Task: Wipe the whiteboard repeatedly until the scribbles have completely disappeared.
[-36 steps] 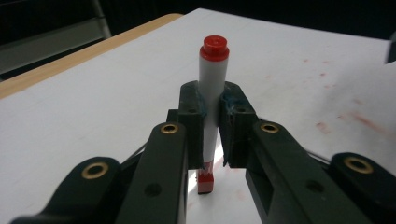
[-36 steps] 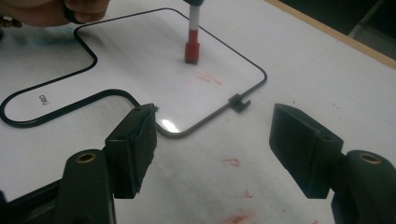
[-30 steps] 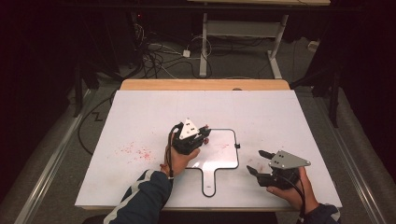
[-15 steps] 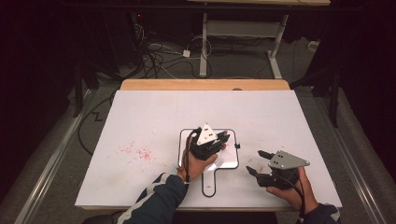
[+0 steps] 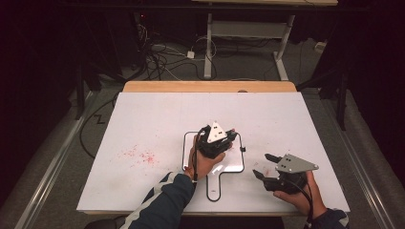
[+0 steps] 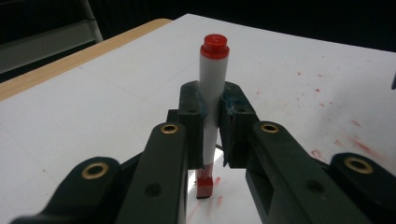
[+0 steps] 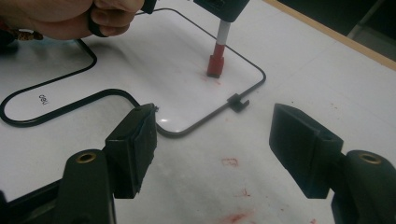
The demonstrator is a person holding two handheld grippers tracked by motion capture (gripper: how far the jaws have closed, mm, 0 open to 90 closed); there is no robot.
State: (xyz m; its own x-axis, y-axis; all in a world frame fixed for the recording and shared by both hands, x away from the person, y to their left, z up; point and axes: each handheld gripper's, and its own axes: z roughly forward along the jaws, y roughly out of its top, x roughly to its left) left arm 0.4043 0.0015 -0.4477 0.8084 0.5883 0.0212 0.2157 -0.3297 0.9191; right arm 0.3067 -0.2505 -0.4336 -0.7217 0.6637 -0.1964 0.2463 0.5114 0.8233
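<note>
The left gripper (image 5: 228, 138) is clamped on a white marker (image 6: 211, 100) with a red cap end (image 6: 215, 45), the barrel pinched upright between the two black pads (image 6: 191, 112). In the left gripper view the marker rises toward 12 o'clock from the jaws, while its red lower end (image 6: 204, 182) pokes out below them at 6 o'clock and meets the glossy face of a small whiteboard (image 5: 234, 164). In the right gripper view that same red end (image 7: 215, 65) stands on the board, with a faint red smudge just beside it.

The whiteboard, black-rimmed with a handle (image 5: 213, 188) pointing to 6 o'clock in the high view, lies near the middle of the white table (image 5: 143, 114). The left gripper hovers over its upper half.

The right gripper (image 5: 262, 166) sits at about 4 o'clock from the board, off its edge, with its jaws spread wide and nothing between them. In its own view the board's corner and a small black clip (image 7: 237, 101) on the rim lie at 12 o'clock, apart from the jaws.

Red specks (image 5: 141, 155) mark the table at 9 o'clock from the board
</note>
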